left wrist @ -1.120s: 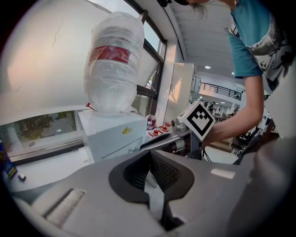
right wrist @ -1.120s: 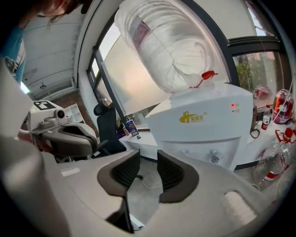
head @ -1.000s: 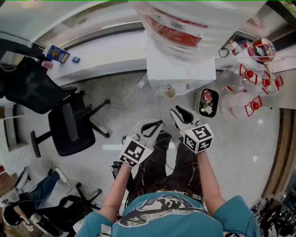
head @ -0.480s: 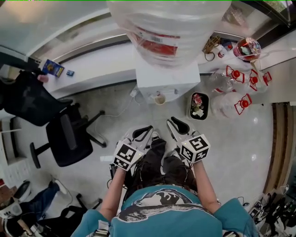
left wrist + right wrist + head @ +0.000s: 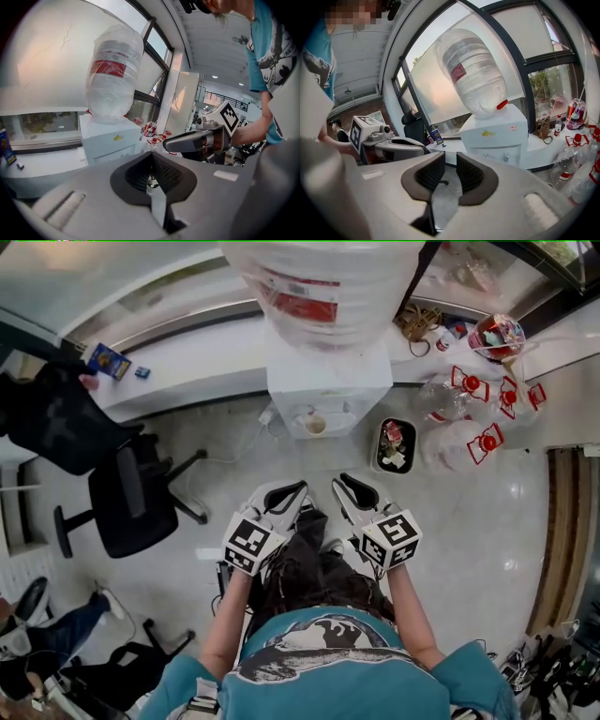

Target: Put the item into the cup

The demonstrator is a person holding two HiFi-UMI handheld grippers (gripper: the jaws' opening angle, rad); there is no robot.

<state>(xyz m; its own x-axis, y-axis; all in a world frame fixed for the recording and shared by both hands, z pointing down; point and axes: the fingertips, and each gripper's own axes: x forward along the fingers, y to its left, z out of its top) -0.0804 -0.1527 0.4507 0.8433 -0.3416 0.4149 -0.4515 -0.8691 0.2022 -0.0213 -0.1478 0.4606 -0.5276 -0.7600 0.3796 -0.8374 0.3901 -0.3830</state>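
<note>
A white water dispenser (image 5: 328, 381) with a large upturned bottle stands ahead of me, and a small cup (image 5: 315, 425) sits in its tap recess. My left gripper (image 5: 286, 495) hovers over the floor short of it, and its pads meet at the tips (image 5: 151, 157) with nothing seen held. My right gripper (image 5: 352, 491) is beside it, level with it. Its jaws (image 5: 451, 161) have just been closing and still show a narrow gap with nothing in it. I see no loose item in either gripper. Each gripper view shows the dispenser (image 5: 110, 138) (image 5: 494, 136).
A black bin (image 5: 394, 446) with rubbish stands right of the dispenser, with several plastic water bottles (image 5: 469, 418) with red handles beyond it. A black office chair (image 5: 122, 502) is on the left. A white ledge (image 5: 187, 371) runs along the window.
Both grippers have drawn back toward my body, away from the dispenser. The right jaws have narrowed. The dispenser and the cup now sit higher and farther off in the head view.
</note>
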